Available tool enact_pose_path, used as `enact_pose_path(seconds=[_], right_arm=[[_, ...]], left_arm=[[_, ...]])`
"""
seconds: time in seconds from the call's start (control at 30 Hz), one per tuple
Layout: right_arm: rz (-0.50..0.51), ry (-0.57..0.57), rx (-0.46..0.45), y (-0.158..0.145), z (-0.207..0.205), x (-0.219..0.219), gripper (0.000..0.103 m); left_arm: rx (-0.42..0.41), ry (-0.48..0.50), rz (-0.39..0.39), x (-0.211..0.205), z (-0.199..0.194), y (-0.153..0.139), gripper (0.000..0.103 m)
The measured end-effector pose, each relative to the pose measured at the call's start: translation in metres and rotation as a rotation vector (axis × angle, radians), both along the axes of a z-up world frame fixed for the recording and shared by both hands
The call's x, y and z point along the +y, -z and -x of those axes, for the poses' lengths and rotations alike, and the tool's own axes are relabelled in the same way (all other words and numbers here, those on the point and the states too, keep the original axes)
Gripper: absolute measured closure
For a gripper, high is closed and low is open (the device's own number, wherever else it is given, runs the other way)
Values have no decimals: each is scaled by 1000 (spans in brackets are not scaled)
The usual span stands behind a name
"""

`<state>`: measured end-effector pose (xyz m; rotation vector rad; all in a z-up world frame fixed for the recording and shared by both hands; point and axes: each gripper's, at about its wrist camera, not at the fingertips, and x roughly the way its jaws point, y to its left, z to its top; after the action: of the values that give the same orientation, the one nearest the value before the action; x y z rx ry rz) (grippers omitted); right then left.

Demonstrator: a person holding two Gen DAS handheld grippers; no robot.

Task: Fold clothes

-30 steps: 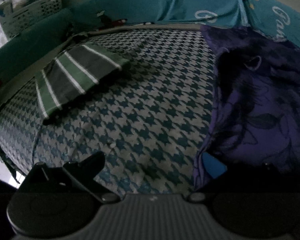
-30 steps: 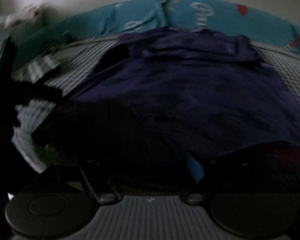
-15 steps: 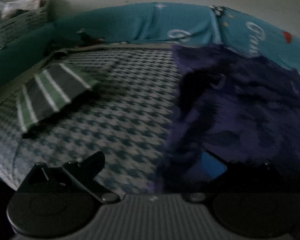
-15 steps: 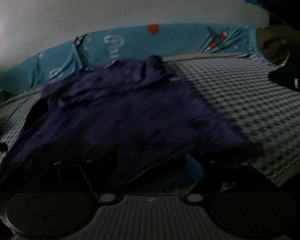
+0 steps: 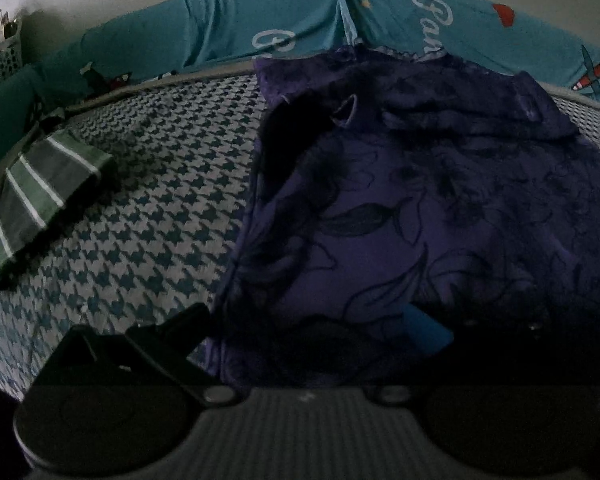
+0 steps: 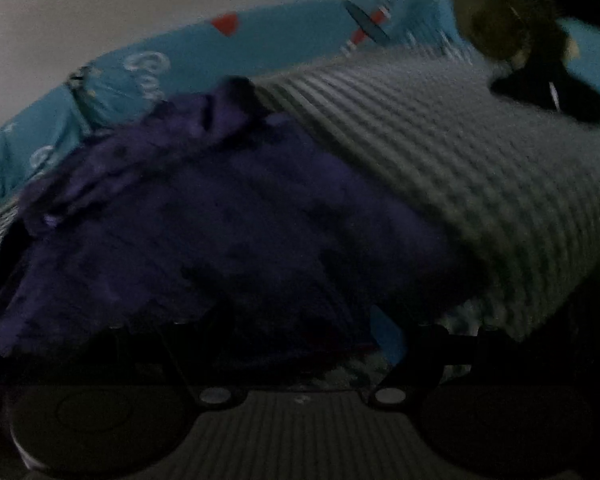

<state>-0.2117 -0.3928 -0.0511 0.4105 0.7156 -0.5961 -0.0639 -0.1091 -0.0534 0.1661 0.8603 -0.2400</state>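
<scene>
Houndstooth-covered bed (image 5: 156,208) bearing a spread purple garment (image 5: 440,208), a folded green striped garment (image 5: 40,192) well apart, and dark clothes (image 6: 540,92) at the far corner.

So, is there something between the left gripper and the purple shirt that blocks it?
Nothing visible does. The left gripper is directly over the near edge of the purple shirt. The striped folded garment lies apart, far to the side on the bed cover.
</scene>
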Motion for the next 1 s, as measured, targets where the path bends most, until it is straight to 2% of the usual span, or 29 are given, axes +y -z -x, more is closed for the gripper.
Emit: enact_pose_path(seconds=[0.2,0.33,0.5,0.67,0.77,0.87,1.0], right_arm=[[-38,52,30,6,8,-5,28],[-60,84,38,6,13,-8,25],[47,60,98,3,12,5,25],[88,65,141,2,14,10,25],[135,71,172,0,16,16,30],[157,64,137,-9,18,19,30],[171,41,67,-24,18,19,28]], left_arm=[[47,-24,40,10,-1,3,0],[55,-19,37,12,6,3,0],[67,-9,23,13,14,4,0],[65,-49,10,20,19,3,0],[41,-51,6,23,24,-1,0],[21,-13,43,22,27,-8,0],[6,-10,52,18,25,-12,0]])
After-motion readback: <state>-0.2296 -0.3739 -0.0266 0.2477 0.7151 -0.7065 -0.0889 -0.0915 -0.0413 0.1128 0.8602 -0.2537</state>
